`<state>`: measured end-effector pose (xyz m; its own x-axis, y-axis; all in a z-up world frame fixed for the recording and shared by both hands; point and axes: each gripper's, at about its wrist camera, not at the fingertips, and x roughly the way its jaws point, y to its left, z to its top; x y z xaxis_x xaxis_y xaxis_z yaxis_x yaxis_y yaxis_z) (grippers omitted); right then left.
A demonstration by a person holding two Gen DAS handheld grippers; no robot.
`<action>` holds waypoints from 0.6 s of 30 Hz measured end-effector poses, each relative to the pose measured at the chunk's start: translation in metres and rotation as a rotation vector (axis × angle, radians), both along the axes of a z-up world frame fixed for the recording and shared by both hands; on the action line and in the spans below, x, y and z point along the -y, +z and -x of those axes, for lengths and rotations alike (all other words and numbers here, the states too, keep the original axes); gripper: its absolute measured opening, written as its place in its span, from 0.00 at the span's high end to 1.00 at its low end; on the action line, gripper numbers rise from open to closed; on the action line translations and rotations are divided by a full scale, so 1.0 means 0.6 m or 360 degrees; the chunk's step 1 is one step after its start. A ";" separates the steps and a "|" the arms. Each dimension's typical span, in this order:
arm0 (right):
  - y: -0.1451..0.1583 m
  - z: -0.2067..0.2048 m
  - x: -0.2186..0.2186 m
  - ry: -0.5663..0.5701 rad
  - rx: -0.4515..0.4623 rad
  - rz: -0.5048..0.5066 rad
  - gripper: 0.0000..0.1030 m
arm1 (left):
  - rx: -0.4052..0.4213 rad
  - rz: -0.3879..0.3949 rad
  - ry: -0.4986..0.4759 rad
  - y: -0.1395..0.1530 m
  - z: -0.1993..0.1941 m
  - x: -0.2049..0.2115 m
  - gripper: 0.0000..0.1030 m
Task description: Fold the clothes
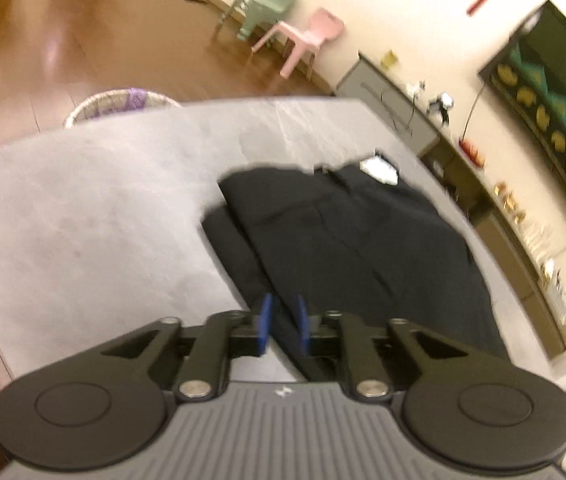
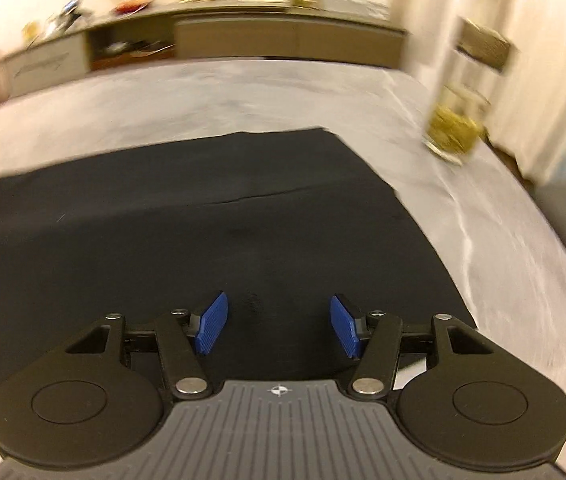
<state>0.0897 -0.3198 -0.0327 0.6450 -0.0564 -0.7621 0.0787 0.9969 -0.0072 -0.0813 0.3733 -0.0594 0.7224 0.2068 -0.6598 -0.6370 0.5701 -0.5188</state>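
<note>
A black garment (image 1: 347, 240) is lying spread on a table covered in pale grey cloth (image 1: 83, 208). In the left wrist view it is sitting toward the table's right side, its far end reaching near the far right corner, where a small white label (image 1: 379, 170) is showing at what looks like the collar. One side is lying doubled over, so a narrower black layer is peeking out along the left of the upper one.

The left tongs (image 1: 283, 330) are pinching a strip of the garment at its near edge; the two blue pads (image 1: 265, 322) are standing close together with black fabric running between them.

In the right wrist view the garment (image 2: 203, 216) is filling most of the near table, with one corner pointing toward the far edge and a faint crease running across it. The right tongs (image 2: 279, 330) are hanging spread wide just over the fabric, blue pads (image 2: 213, 328) well apart and gripping nothing.

Both views are blurring. Beyond the table, a pink chair (image 1: 303, 40) and a green chair (image 1: 267, 8) are standing by the wall on a wooden floor (image 1: 63, 20), a woven basket (image 1: 119, 102) is sitting just past the table's far left edge, and a low sideboard (image 2: 283, 36) with clutter is running along the wall. A yellowish object (image 2: 453, 132) is sitting near the table's far right edge; what it is cannot be told.
</note>
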 end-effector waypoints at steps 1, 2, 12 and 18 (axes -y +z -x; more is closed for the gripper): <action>-0.001 0.000 0.013 -0.0044 0.0002 -0.0051 0.41 | 0.0007 0.0023 0.0003 -0.001 -0.002 -0.004 0.78; -0.001 0.000 0.019 -0.0067 0.0019 -0.0095 0.40 | 0.0013 0.0046 0.0005 -0.002 -0.004 -0.007 0.71; -0.016 -0.016 0.046 -0.0116 0.0022 -0.0056 0.38 | -0.0090 0.0033 0.0080 -0.017 -0.031 -0.012 0.97; -0.007 0.009 0.087 -0.0254 0.0095 -0.0231 0.35 | -0.0064 0.0070 0.0108 -0.010 0.000 -0.004 0.95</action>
<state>0.0841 -0.3719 -0.0372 0.6809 -0.0538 -0.7304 0.2314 0.9620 0.1448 -0.0811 0.3758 -0.0655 0.6806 0.2246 -0.6974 -0.6941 0.5024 -0.5156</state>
